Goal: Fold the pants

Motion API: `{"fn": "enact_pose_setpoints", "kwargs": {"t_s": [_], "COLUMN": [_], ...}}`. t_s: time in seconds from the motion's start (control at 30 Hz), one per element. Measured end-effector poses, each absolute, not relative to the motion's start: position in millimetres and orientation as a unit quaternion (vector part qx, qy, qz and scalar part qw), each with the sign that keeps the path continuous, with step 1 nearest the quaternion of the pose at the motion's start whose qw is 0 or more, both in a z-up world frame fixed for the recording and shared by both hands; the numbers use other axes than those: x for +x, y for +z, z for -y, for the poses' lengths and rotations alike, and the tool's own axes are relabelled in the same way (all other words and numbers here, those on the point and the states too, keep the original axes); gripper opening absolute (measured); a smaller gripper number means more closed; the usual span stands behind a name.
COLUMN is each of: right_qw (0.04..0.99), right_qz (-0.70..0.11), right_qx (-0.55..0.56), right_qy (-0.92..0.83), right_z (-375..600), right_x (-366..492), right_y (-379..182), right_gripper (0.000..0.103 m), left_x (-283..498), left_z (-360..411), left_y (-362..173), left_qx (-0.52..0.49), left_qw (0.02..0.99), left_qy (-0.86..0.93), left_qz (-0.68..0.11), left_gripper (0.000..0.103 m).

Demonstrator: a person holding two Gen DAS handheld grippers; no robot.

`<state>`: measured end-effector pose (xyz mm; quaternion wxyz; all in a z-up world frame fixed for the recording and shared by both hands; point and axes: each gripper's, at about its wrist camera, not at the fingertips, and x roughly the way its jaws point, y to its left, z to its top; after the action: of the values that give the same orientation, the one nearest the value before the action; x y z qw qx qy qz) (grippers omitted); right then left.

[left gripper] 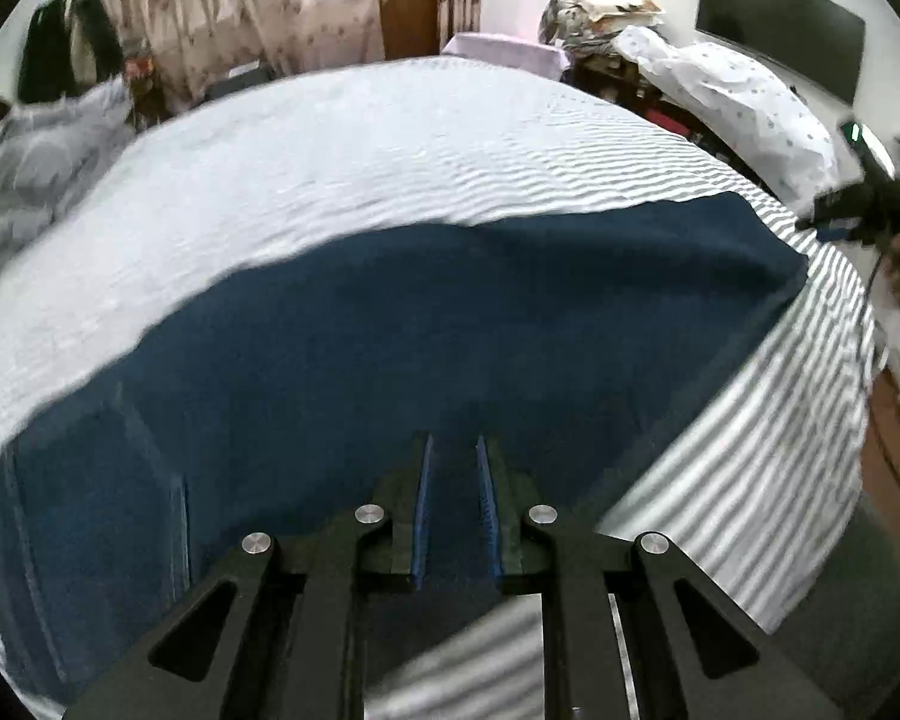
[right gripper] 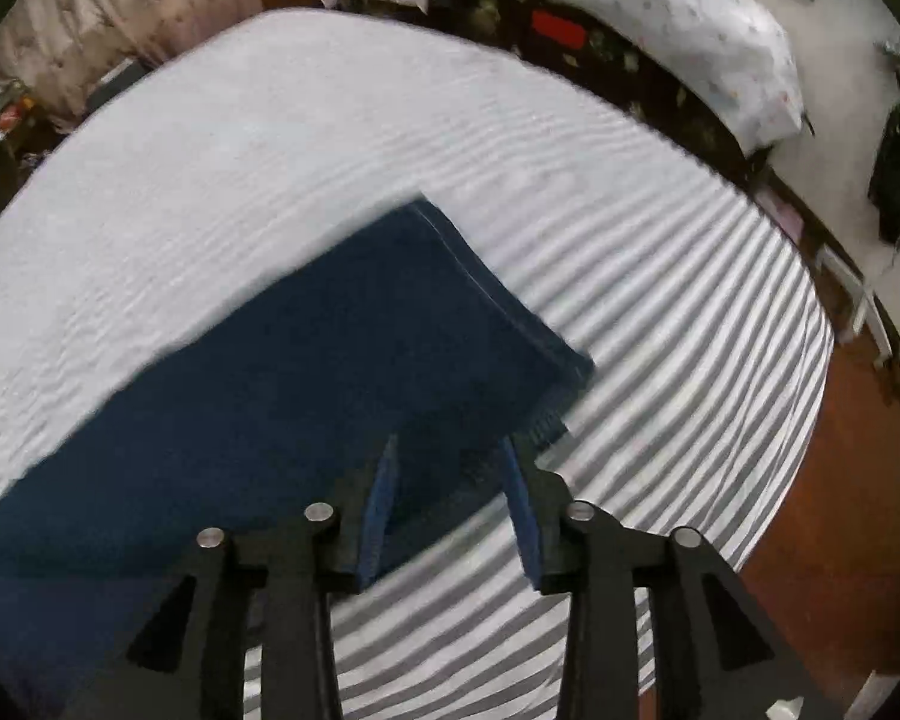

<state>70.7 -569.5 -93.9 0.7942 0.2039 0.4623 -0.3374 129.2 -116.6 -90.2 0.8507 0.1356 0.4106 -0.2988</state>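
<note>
Dark blue pants [left gripper: 426, 330] lie flat on the striped bed sheet [left gripper: 354, 138], folded lengthwise. My left gripper [left gripper: 455, 444] hovers over the pants' near edge, jaws a little apart with nothing between them. In the right wrist view the hem end of the pants [right gripper: 342, 360] lies on the sheet [right gripper: 660, 300]. My right gripper [right gripper: 450, 447] is open over the near hem corner, not closed on the cloth. The right gripper also shows at the far right of the left wrist view [left gripper: 858, 210].
The bed edge and brown floor [right gripper: 822, 516] are on the right. A dotted white pillow [left gripper: 732, 90] and clutter lie beyond the bed. Curtains [left gripper: 240, 6] hang at the back. A grey bundle of cloth [left gripper: 30, 150] lies at the left.
</note>
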Motion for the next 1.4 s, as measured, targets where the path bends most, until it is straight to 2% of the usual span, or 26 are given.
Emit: {"fn": "enact_pose_setpoints", "kwargs": {"t_s": [0.17, 0.23, 0.33, 0.57, 0.73, 0.8, 0.87, 1.03, 1.2, 1.33, 1.4], "right_qw": [0.839, 0.848, 0.840, 0.737, 0.659, 0.620, 0.614, 0.611, 0.579, 0.561, 0.564], "right_qz": [-0.472, -0.488, -0.520, -0.618, -0.687, -0.710, -0.711, -0.693, -0.679, -0.696, -0.681], "right_qx": [0.176, 0.171, 0.155, 0.154, 0.192, 0.210, 0.211, 0.157, 0.181, 0.190, 0.246], "right_qy": [-0.207, -0.114, 0.023, 0.228, 0.238, 0.259, 0.271, 0.349, 0.413, 0.405, 0.398], "right_z": [512.3, 482.5, 420.3, 300.0, 249.9, 235.7, 230.0, 207.7, 198.1, 188.4, 193.8], "right_x": [124.9, 157.2, 210.3, 340.4, 398.8, 407.0, 409.5, 365.7, 320.2, 312.5, 321.6], "right_y": [-66.3, -66.4, -71.0, -116.7, -171.0, -187.8, -189.6, -164.1, -162.9, -188.5, -196.1], "right_gripper": [0.049, 0.049, 0.050, 0.051, 0.052, 0.050, 0.044, 0.044, 0.044, 0.044, 0.044], "left_x": [149.7, 139.7, 131.7, 121.9, 114.5, 113.7, 111.4, 109.4, 108.0, 106.6, 105.9], "left_z": [128.6, 120.4, 103.0, 91.5, 88.7, 86.5, 85.1, 81.4, 78.0, 77.9, 77.8], "left_y": [-137.9, -138.8, -139.8, -140.0, -142.0, -142.6, -142.4, -145.1, -146.9, -146.3, -146.4], "left_qx": [0.141, 0.125, 0.090, 0.065, 0.056, 0.050, 0.055, 0.045, 0.043, 0.049, 0.050], "left_qw": [0.823, 0.833, 0.827, 0.827, 0.829, 0.830, 0.833, 0.836, 0.837, 0.839, 0.840], "left_qy": [-0.275, -0.280, -0.282, -0.282, -0.289, -0.291, -0.293, -0.297, -0.299, -0.297, -0.298], "left_qz": [-0.476, -0.461, -0.478, -0.481, -0.475, -0.473, -0.467, -0.460, -0.457, -0.454, -0.451], "left_gripper": [0.016, 0.016, 0.016, 0.016, 0.016, 0.016, 0.016, 0.016, 0.016, 0.016, 0.016]}}
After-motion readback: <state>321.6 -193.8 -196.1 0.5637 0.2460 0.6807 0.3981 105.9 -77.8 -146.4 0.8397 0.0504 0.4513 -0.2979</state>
